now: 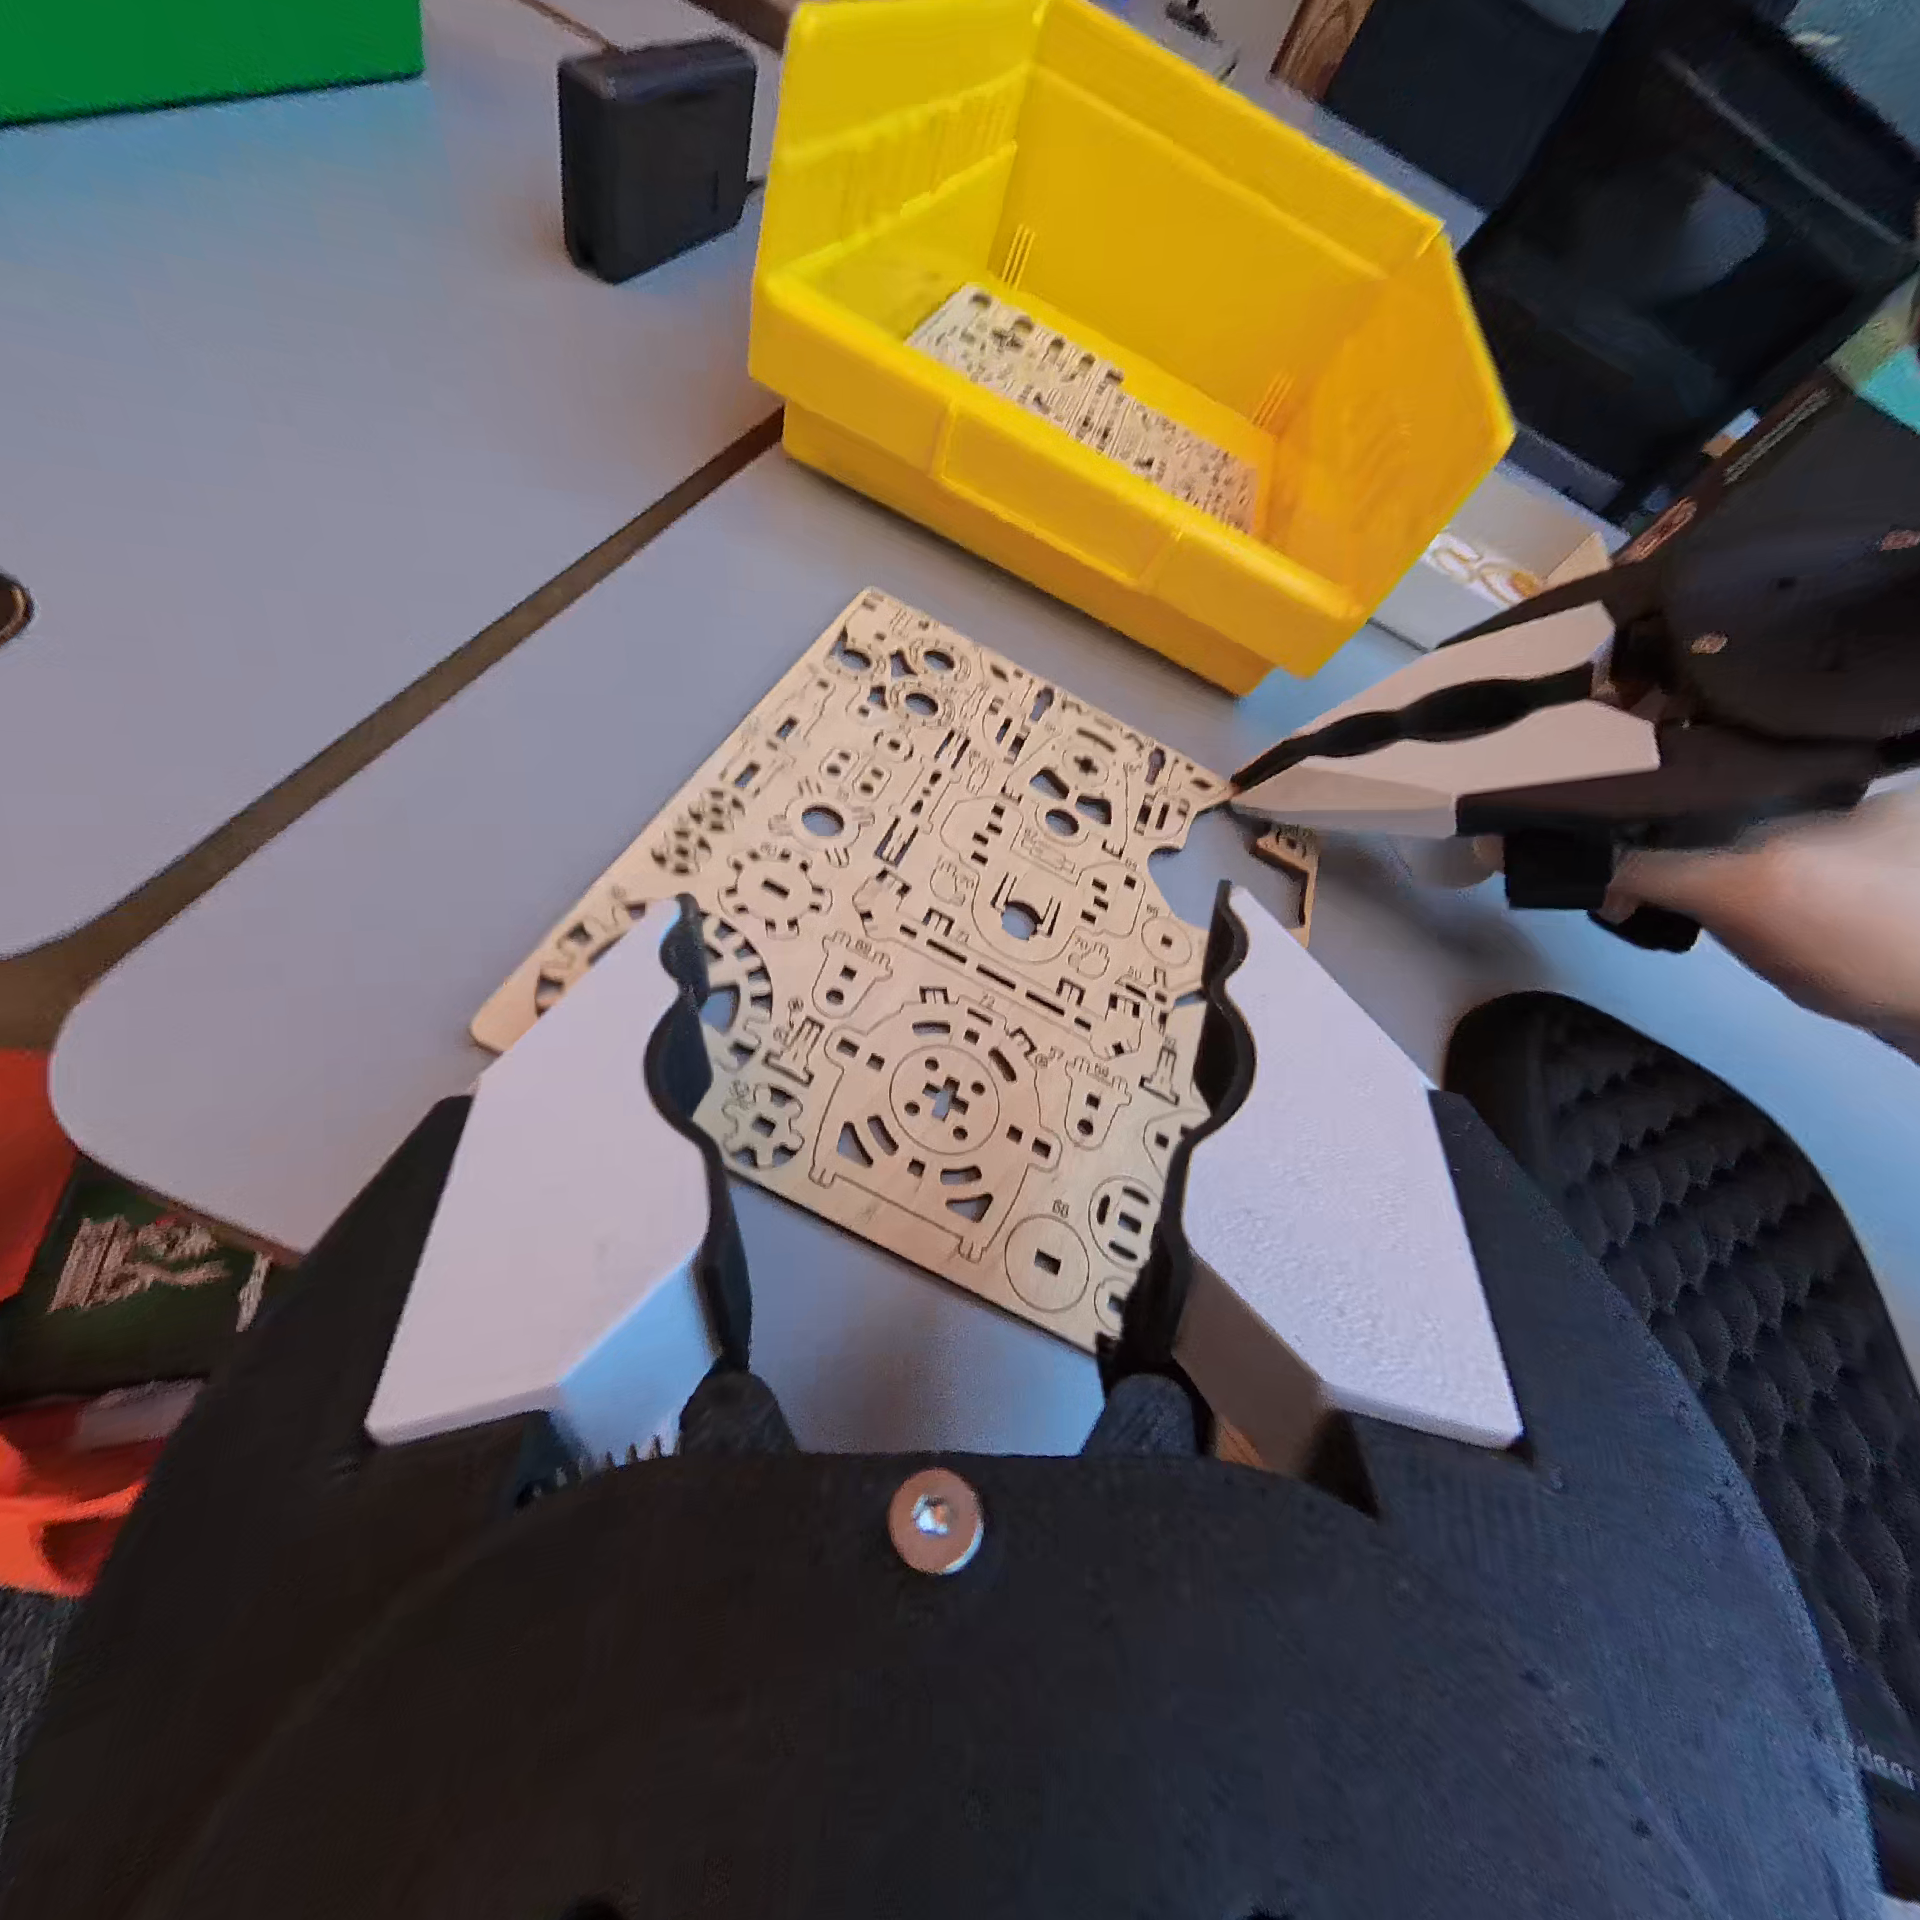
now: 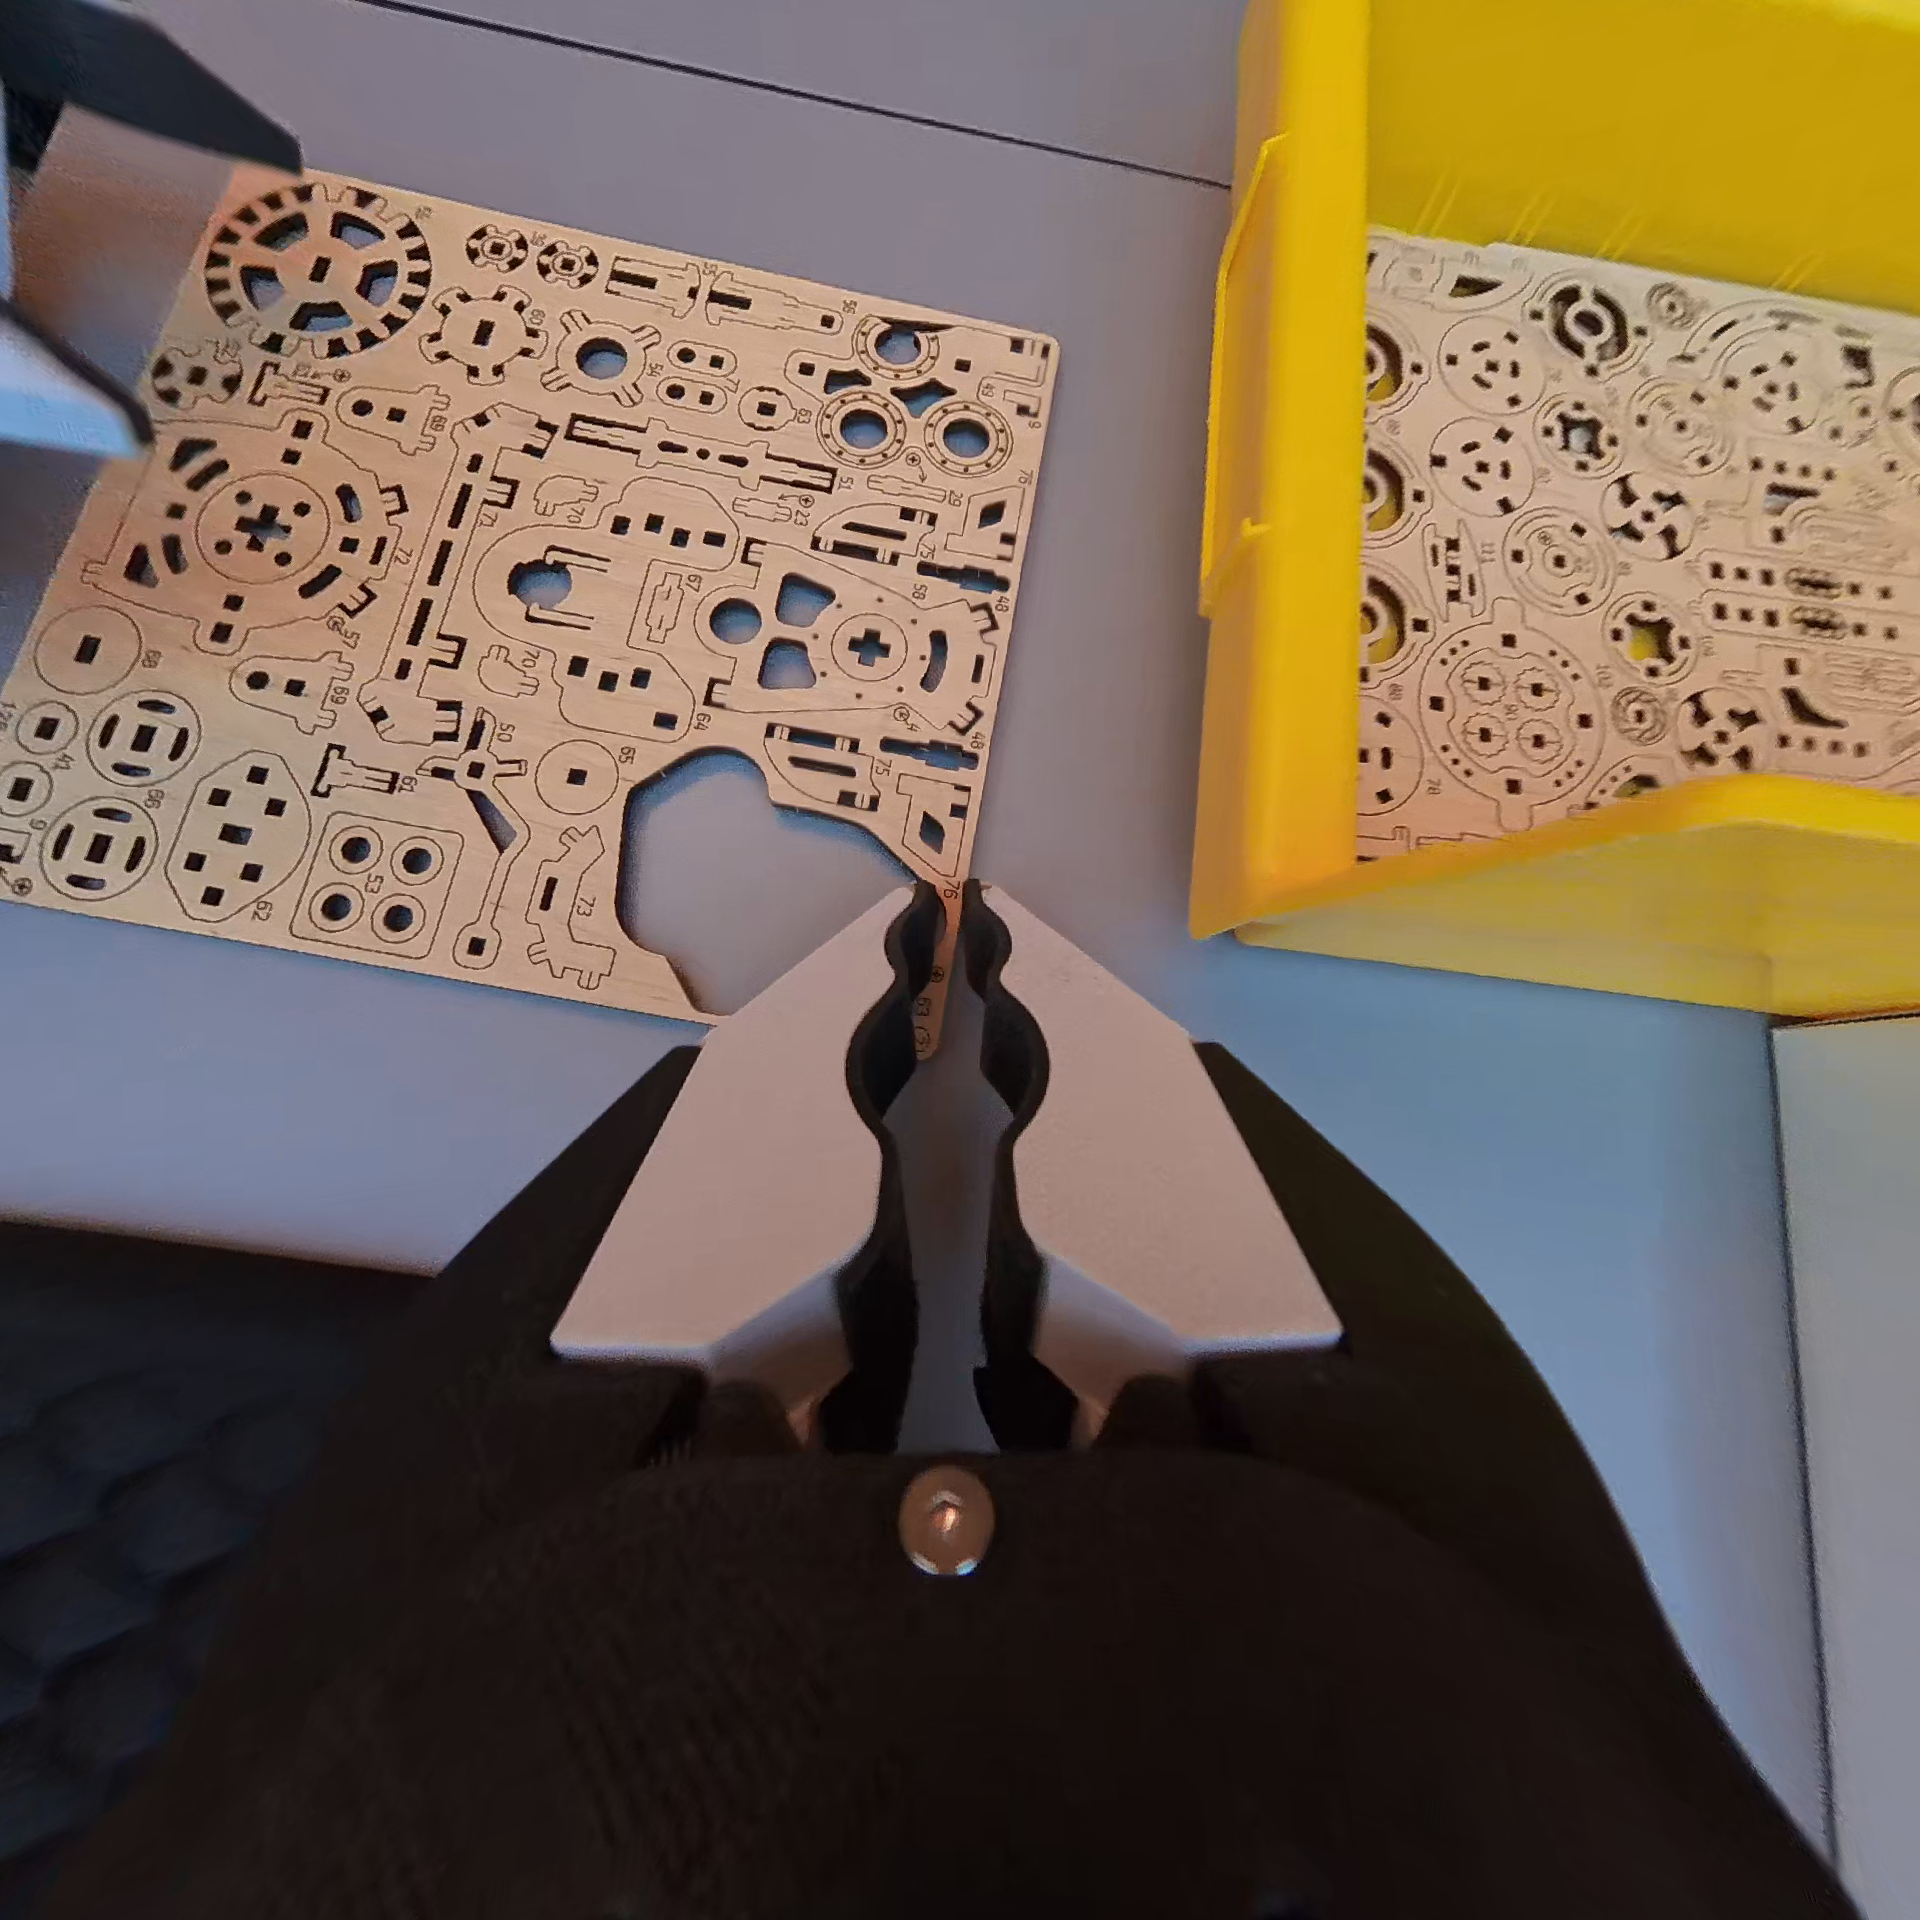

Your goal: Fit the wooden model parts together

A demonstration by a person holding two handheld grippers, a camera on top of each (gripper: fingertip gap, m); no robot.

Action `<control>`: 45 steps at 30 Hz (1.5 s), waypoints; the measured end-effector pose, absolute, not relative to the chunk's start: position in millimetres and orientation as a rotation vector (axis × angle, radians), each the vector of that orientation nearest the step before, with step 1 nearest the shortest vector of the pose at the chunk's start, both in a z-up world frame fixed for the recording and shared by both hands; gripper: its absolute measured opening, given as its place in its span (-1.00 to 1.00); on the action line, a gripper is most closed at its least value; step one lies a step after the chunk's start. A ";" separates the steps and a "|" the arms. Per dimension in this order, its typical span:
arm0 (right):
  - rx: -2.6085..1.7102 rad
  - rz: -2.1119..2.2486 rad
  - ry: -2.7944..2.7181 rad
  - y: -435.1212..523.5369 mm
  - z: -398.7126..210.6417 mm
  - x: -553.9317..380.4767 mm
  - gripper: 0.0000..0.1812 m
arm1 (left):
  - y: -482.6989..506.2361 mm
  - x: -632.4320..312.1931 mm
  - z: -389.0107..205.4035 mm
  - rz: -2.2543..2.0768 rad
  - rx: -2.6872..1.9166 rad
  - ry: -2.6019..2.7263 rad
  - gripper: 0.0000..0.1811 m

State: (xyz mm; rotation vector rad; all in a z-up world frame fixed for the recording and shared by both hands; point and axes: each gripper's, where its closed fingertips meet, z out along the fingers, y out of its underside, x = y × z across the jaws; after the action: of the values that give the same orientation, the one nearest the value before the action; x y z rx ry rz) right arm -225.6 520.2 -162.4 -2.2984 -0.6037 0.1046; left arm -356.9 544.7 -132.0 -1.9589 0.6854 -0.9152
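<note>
A laser-cut wooden sheet of model parts (image 1: 935,997) lies flat on the grey table, with one part-shaped hole cut out near its right corner. My left gripper (image 1: 954,899) is open and empty, hovering over the near half of the sheet. My right gripper (image 1: 1236,784) comes in low from the right, its tips at the sheet's right corner. In the right wrist view the sheet (image 2: 623,582) fills the upper left, and the right gripper (image 2: 945,888) is closed almost fully around the thin edge strip beside the hole. The left gripper's fingers (image 2: 114,208) show at the top left.
A yellow bin (image 1: 1039,488) stands behind the sheet and holds more wooden sheets (image 1: 1091,405); it also shows at the right wrist view's upper right (image 2: 1299,520). A black box (image 1: 655,156) sits at the back left. A black foam pad (image 1: 1714,1247) lies to the right. A hand (image 1: 1818,904) holds the right gripper.
</note>
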 end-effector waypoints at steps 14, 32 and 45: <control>-2.041 -0.086 -0.680 506.0 -102.9 -223.3 -0.97 | 607.5 -300.2 -108.9 -1.412 -2.015 1.491 -0.12; -2.002 -0.134 -0.677 506.0 -98.4 -212.4 -0.96 | 563.8 -298.1 -136.7 -2.036 -2.067 1.802 -0.84; -1.653 0.543 -0.147 405.1 9.7 -179.4 -0.34 | 508.8 -286.3 14.4 -1.887 -1.242 1.521 -1.00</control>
State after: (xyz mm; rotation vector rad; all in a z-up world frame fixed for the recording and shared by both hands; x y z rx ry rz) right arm -179.4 405.1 9.7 -1.6531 -0.1467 0.5425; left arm -286.3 508.8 14.4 -1.2423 1.5211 -1.8872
